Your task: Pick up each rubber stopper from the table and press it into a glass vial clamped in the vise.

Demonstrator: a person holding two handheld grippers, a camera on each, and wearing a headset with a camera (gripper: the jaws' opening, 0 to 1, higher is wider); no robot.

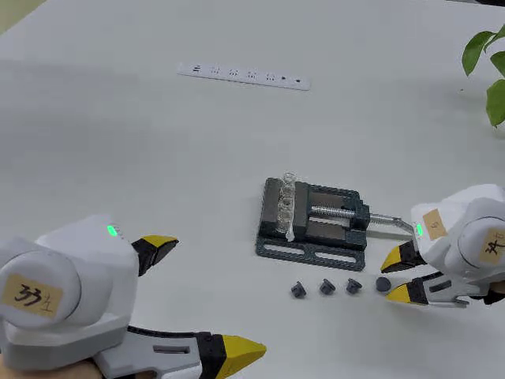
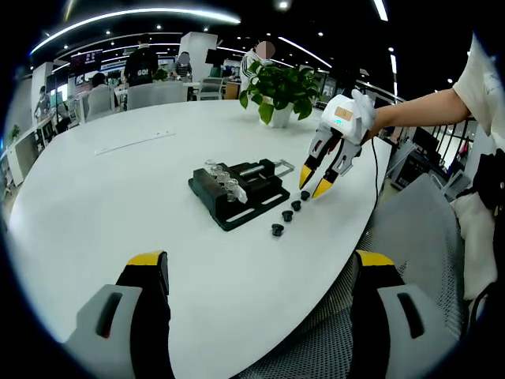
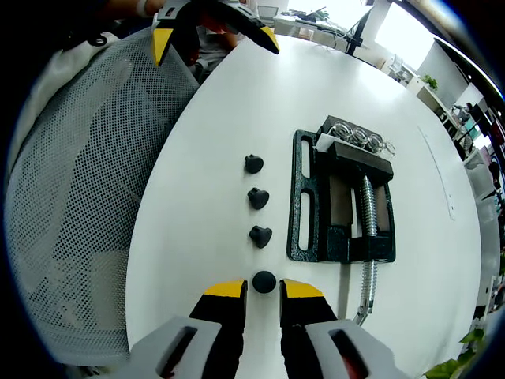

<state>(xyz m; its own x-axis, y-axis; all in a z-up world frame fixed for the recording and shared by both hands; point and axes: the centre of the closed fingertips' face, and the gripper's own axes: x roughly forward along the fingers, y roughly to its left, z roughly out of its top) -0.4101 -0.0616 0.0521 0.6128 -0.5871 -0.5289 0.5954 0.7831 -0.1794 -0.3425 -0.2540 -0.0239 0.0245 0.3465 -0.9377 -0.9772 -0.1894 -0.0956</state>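
Near the counter (image 1: 158,142) edge closest to the person: vise (image 1: 316,225), with glass vials (image 1: 286,207) clamped upright in a row between its blocks. Between vise and that edge, four rubber stoppers (image 1: 327,287) in a line, all lying on the counter. Right gripper (image 1: 392,280) at one end of the line, jaws released, yellow tips either side of the end stopper (image 1: 383,283) but not clenched on it. Left gripper (image 1: 211,294) well apart, over the same counter edge, jaws spread wide and grasping nothing.
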